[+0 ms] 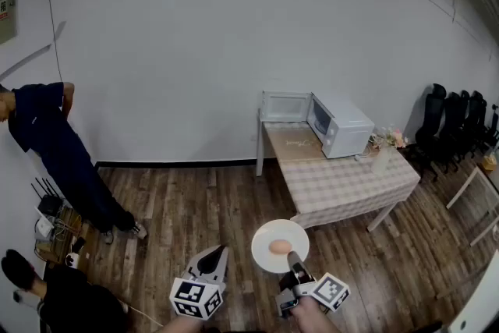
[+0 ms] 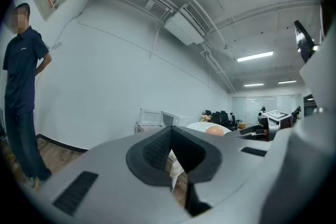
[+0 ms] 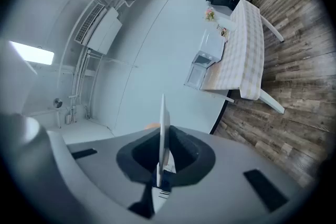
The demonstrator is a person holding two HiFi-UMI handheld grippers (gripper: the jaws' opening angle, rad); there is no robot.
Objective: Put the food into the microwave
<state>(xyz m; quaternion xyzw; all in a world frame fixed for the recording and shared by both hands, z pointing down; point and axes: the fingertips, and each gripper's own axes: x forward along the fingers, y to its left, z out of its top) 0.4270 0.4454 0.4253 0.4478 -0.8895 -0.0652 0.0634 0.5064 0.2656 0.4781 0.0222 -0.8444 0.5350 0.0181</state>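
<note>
- Leaning against the wall at the far left, a person (image 1: 53, 138) in dark clothes stands well away from the work.
- Left gripper (image 1: 219, 253): it hangs low over the wooden floor with its jaws brought together and nothing between them.
- Just to its right is the plate (image 1: 269, 234), white, round and held level above the floor, well apart from the table.
- The food (image 1: 279, 247), a small, rounded, pale-orange piece, lies loose near the plate's middle. It looks likely to roll or slide if the plate tips.
- Right gripper (image 1: 293, 257): its jaws are clamped on the plate's near rim, and its own view shows the rim edge-on between the pads.
- Handling, as I judge it: the plate looks stiff, smooth and breakable. With only one edge pinched it can sag or slip, so a deep rim grip and a slow, level carry suit it.
- The table (image 1: 343, 183), under a checked cloth, stands further right.
- The microwave (image 1: 343, 125) sits at the table's far end with its door swung open, ready for the plate.
</note>
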